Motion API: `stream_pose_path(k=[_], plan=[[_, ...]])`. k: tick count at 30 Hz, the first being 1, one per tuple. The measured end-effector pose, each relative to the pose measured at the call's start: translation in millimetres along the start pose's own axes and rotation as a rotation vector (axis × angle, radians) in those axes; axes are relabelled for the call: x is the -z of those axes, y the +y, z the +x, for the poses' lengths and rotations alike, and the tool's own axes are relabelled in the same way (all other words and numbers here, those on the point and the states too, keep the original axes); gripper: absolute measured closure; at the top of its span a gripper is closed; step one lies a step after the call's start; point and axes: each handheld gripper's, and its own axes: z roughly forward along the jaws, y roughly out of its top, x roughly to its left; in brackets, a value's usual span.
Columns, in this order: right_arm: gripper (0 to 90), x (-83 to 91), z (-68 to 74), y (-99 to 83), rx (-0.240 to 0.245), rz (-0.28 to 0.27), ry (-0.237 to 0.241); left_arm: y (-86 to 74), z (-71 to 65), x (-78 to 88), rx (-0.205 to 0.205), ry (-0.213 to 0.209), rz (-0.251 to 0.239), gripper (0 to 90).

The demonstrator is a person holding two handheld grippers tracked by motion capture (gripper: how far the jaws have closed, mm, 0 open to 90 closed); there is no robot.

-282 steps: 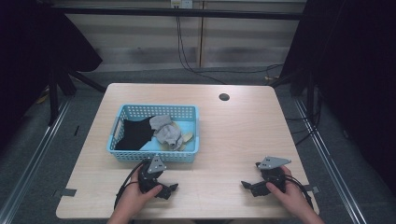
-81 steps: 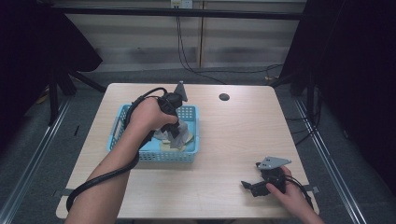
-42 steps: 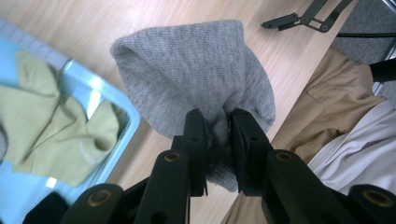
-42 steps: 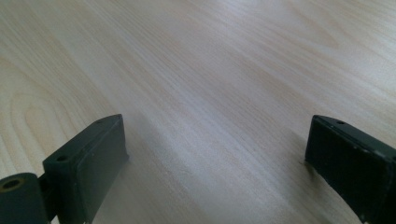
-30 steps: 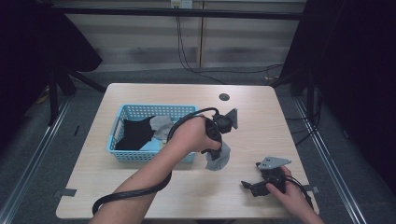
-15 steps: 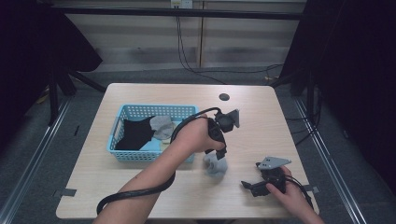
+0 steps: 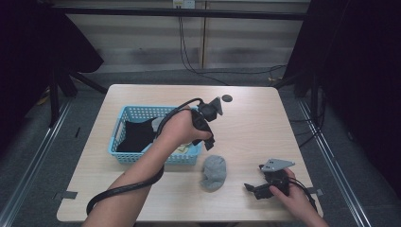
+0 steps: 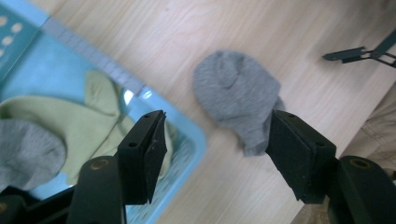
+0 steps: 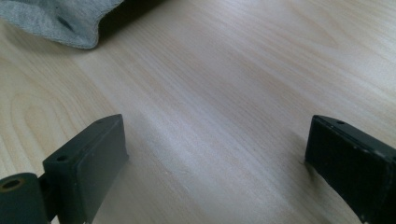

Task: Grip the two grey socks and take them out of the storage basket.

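- On the pale wood-grain rectangular table (image 7: 142,198), a crumpled grey fabric sock (image 7: 213,171) lies by itself, just off the near right corner of the light blue perforated plastic basket (image 7: 124,124) and apart from both grippers.
- Inside that basket sit a black piece of cloth (image 7: 137,135), a pale yellow-green garment (image 8: 70,126) and another grey sock (image 8: 28,149).
- Above the basket's right end hangs the left gripper (image 8: 215,140), its jaws spread after just having been opening; nothing is between them, and in the left gripper view the grey sock lies on the table well beyond them.
- At the near right of the table, the right gripper (image 7: 257,188) rests low on the surface in the person's hand, jaws spread wide over bare wood; in the right gripper view an edge of the grey sock shows at the top left, clear of the jaws.
- Near the far edge of the table there is a small dark round hole or cap (image 7: 227,98); which of the two cannot be told.
- Beneath the table lies grey carpet-like floor (image 7: 28,161), with metal rails (image 7: 42,142) running along both sides.
- Behind the table stands a pale panelled wall (image 7: 142,42) with black cables (image 7: 189,52) hanging down it, and dark curtains (image 7: 359,71) close the room at left and right.
- Small pieces of grey tape (image 7: 69,194) mark the near table corners.
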Motion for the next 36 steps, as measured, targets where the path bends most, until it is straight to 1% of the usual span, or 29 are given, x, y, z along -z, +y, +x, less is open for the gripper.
stream_pose_path(k=[2, 3, 4, 5, 6, 7, 8, 12, 13, 14, 15, 16, 17, 18, 19, 20, 21, 22, 23, 24, 25, 26, 27, 29, 31, 32, 33, 36], plan=[[4.7, 0.0, 0.1, 0.0, -0.001, 0.001, 0.0, -3.8, 9.7, 0.3, 0.018, 0.011, -0.009, 36.5], [4.7, 0.0, 0.1, 0.0, -0.001, 0.001, 0.0, -5.7, 14.1, 0.2, 0.038, 0.014, -0.015, 36.5], [4.7, 0.0, 0.1, 0.0, -0.001, 0.001, 0.0, -7.3, 19.1, 0.2, 0.043, 0.019, -0.017, 36.4], [4.7, 0.0, 0.1, 0.0, -0.002, 0.001, 0.0, -9.7, 24.2, -0.8, 0.063, 0.022, -0.027, 36.4], [4.7, 0.0, 0.1, 0.0, -0.002, 0.001, 0.0, -10.9, 27.5, -1.1, 0.07, 0.019, -0.021, 36.4], [4.7, 0.0, 0.1, 0.0, -0.001, 0.001, 0.0, -14.3, 35.3, -2.7, 0.086, 0.029, -0.024, 36.1], [4.7, 0.0, 0.1, 0.0, -0.001, 0.001, 0.0, -14.3, 35.3, -2.7, 0.086, 0.029, -0.024, 36.1], [4.7, 0.0, 0.1, 0.0, -0.002, 0.001, 0.0, -21.1, 49.1, -8.4, 0.116, 0.056, -0.03, 36.1], [4.7, 0.0, 0.1, 0.0, -0.001, 0.0, 0.0, -22.8, 52.7, -10.5, 0.124, 0.062, -0.032, 36.0], [4.8, 0.0, 0.1, 0.0, -0.001, 0.001, 0.0, -26.4, 59.4, -15.1, 0.145, 0.066, -0.037, 35.1], [4.8, 0.0, 0.1, 0.0, -0.001, 0.001, 0.0, -26.4, 59.4, -15.1, 0.145, 0.066, -0.037, 35.0], [4.7, 0.0, 0.1, 0.0, -0.001, 0.001, 0.0, -28.2, 62.8, -17.9, 0.155, 0.065, -0.038, 35.0], [4.7, 0.0, 0.1, 0.0, -0.001, 0.0, 0.0, -30.0, 65.8, -20.9, 0.169, 0.071, -0.04, 34.9], [4.7, 0.0, 0.1, 0.0, -0.002, 0.0, 0.0, -33.4, 73.4, -26.1, 0.192, 0.075, -0.04, 34.7], [4.7, 0.0, 0.1, 0.0, -0.002, 0.0, 0.0, -33.4, 73.4, -26.1, 0.192, 0.075, -0.04, 34.7], [4.7, 0.0, 0.1, 0.0, -0.002, 0.0, 0.0, -35.1, 77.4, -29.1, 0.204, 0.078, -0.046, 34.7], [4.7, 0.0, 0.1, 0.0, -0.001, 0.0, 0.0, -38.6, 86.1, -34.5, 0.223, 0.099, -0.043, 34.7], [4.7, 0.0, 0.1, 0.0, -0.001, 0.0, 0.0, -38.6, 86.1, -34.5, 0.223, 0.099, -0.043, 34.7], [4.7, 0.0, 0.0, 0.0, 0.0, 0.0, 0.0, -40.3, 90.1, -37.2, 0.228, 0.117, -0.042, 34.7], [4.7, 0.0, 0.1, 0.0, -0.001, 0.0, 0.0, -42.5, 95.2, -40.7, 0.238, 0.123, -0.04, 34.7], [4.7, 0.0, 0.1, 0.0, -0.001, 0.0, 0.0, -43.7, 98.4, -42.7, 0.245, 0.119, -0.039, 34.7], [4.8, 0.0, 0.0, 0.0, 0.0, 0.0, 0.0, -46.8, 105.6, -47.1, 0.262, 0.124, -0.03, 34.5], [4.7, 0.0, 0.1, 0.0, -0.002, 0.0, 0.0, -46.8, 105.6, -47.1, 0.262, 0.124, -0.03, 34.2], [4.7, 0.0, 0.1, 0.0, -0.002, 0.0, 0.0, -49.2, 111.6, -49.9, 0.276, 0.13, -0.025, 34.2], [4.7, 0.0, 0.1, 0.0, -0.002, 0.0, 0.0, -52.2, 119.2, -51.3, 0.288, 0.139, -0.037, 33.6], [4.8, 0.0, 0.1, 0.0, -0.002, 0.0, 0.0, -52.2, 119.2, -51.3, 0.288, 0.139, -0.037, 33.5], [4.7, 0.0, 0.1, 0.0, -0.002, 0.0, 0.0, -53.1, 120.6, -51.5, 0.296, 0.14, -0.037, 33.1], [4.7, 0.0, 0.1, 0.0, -0.002, 0.0, 0.0, -57.1, 126.2, -50.6, 0.302, 0.145, -0.042, 32.3]])
